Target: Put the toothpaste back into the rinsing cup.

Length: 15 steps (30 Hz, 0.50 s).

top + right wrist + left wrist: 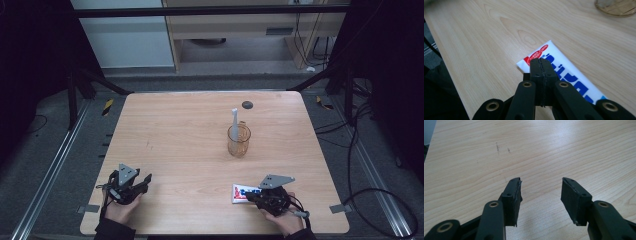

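A white toothpaste tube (239, 193) with blue and red print lies flat near the table's front edge, right of centre. My right gripper (249, 196) is over it, jaws pressed together and pointing left. In the right gripper view the shut right gripper (540, 60) covers the middle of the tube (566, 72), with nothing visible between the jaws. A clear amber glass cup (238, 141) stands mid-table with a white toothbrush (234, 124) upright in it. My left gripper (145, 180) rests at the front left, open; the left gripper (541, 182) has bare wood between its jaws.
A small dark disc (247, 104) lies near the far edge of the wooden table (175, 130). The cup's base (616, 7) shows at the top right of the right gripper view. Cables trail over the floor at the right.
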{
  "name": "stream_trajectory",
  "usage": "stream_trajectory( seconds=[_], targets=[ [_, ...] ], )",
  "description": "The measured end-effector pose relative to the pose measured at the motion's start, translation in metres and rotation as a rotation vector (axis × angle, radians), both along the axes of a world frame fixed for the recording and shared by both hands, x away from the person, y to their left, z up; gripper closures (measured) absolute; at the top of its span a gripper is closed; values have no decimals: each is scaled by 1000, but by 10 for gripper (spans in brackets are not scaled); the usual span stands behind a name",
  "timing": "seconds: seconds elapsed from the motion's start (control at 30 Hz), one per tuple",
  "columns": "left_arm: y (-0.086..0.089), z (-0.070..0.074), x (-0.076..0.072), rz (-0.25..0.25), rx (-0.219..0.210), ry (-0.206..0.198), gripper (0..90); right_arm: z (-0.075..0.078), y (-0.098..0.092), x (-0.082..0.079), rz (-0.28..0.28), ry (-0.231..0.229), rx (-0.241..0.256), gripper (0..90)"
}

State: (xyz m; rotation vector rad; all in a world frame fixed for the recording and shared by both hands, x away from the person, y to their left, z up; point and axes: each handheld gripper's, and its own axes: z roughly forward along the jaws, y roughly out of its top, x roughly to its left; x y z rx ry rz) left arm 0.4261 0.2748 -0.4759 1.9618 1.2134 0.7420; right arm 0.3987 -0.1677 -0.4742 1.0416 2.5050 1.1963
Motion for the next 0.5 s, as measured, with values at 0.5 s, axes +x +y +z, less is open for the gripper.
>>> stream_trajectory(
  seconds=[0.5],
  targets=[
    [1, -1, 1, 1, -8, 6, 493, -10, 14, 0, 28, 15, -54, 900]
  ],
)
